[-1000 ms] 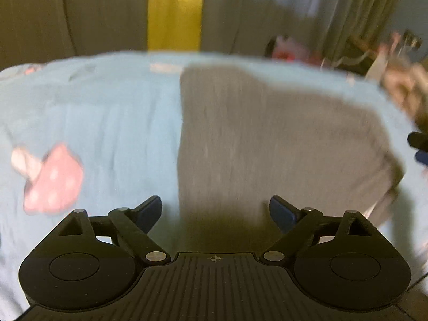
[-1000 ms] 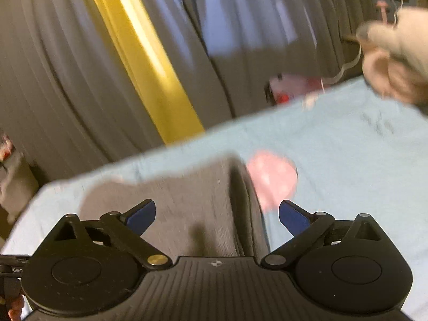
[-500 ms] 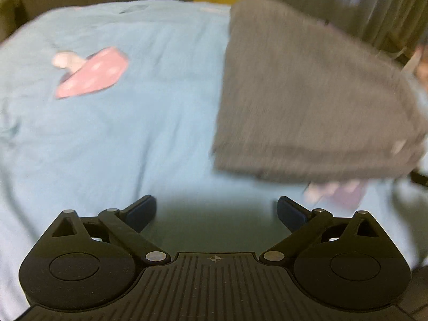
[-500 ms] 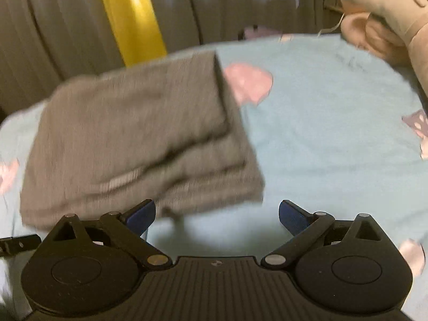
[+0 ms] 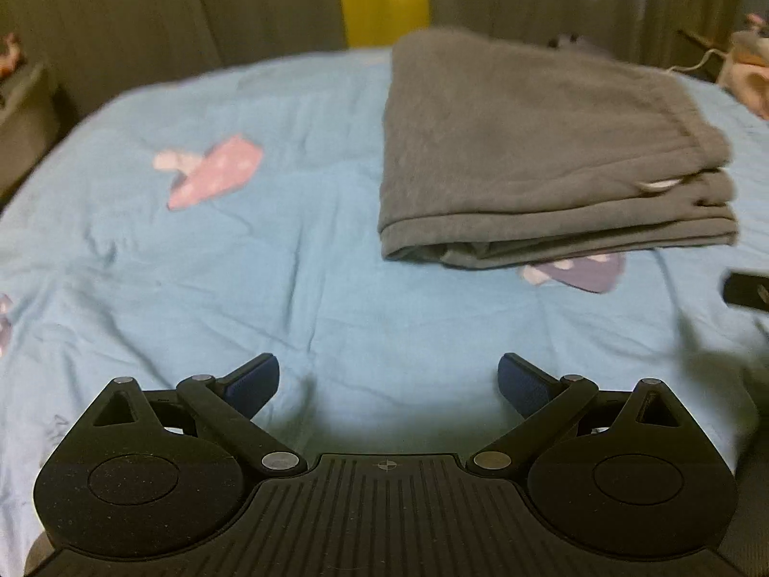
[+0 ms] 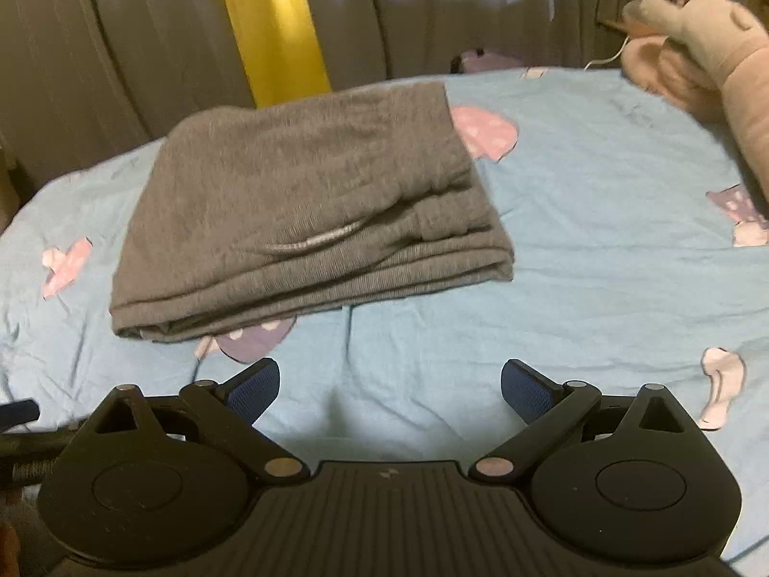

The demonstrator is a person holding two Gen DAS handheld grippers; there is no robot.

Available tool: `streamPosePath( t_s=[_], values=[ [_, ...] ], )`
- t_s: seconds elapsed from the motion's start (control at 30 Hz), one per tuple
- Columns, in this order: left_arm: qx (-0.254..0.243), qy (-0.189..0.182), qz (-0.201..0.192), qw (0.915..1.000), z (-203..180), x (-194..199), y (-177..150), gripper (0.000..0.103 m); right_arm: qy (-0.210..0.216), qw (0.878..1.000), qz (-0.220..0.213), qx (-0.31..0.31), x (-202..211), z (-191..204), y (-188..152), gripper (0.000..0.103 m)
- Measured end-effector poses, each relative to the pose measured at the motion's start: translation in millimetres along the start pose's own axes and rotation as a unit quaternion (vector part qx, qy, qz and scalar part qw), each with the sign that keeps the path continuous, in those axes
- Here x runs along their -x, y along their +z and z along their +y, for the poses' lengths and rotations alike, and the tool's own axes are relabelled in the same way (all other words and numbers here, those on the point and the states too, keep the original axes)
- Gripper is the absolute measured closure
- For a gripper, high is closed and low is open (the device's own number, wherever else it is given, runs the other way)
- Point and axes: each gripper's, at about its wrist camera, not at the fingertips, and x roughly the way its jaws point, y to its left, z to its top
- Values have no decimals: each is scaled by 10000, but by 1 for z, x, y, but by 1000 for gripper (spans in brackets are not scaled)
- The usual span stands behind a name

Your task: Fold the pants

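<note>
Landmark: I take the folded grey pants (image 5: 543, 154) as reference; they lie in a stacked rectangle on the light blue bedsheet (image 5: 298, 279), layered edges towards both cameras.
Left gripper (image 5: 388, 382): short of the pants' near edge and to its left; its jaws have just been opening and now stand wide, with only sheet between them.
Pants, risk: I judge the fold complete or nearly so. The top layer bulges by the pale label (image 6: 315, 240), so any brush from a finger could slide it off the stack.
Purple mushroom print (image 6: 254, 336): peeks from under the near edge; no hazard.
Right gripper (image 6: 390, 384): short of the near edge, right of its middle; jaws spread wide, nothing held.
Grippers, risk: a low pass could snag the sheet, dragging the stack.
Plush toy (image 6: 701, 43): well right of the pants, clear.
</note>
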Motion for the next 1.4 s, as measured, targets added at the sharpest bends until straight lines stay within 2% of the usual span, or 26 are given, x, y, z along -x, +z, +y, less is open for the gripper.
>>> streamPosePath(
  t_s=[0.13, 0.4, 0.5, 0.67, 1.0, 1.1, 1.23, 1.4],
  values=[
    [-105, -150, -369, 9992, -3, 25, -15, 2, -185, 9995, -237, 25, 16, 5, -4, 4],
    [453, -416, -822, 9947, 14, 57, -30, 1, -285, 9943, -859, 561, 53, 26, -10, 4],
    [573, -404, -894, 9935, 16, 61, -30, 1, -307, 9906, -1021, 856, 65, 35, -11, 4],
    [473, -387, -992, 9932, 9, 64, -29, 1, -267, 9860, -1224, 1103, 76, 42, -12, 4],
    [421, -513, -1136, 9913, 4, 62, -21, 1, -239, 9891, -968, 1085, 51, 44, -12, 4],
    [411, -537, -1202, 9904, 2, 55, -15, 1, -287, 9877, -995, 1174, 47, 44, -14, 4],
    [308, -592, -1055, 9922, -3, 39, -4, 1, -265, 9880, -993, 1152, 41, 40, -12, 4],
    [30, -598, -1070, 9925, -13, 22, 9, 1, -300, 9884, -1098, 1009, 30, 35, -6, 4]
  ],
)
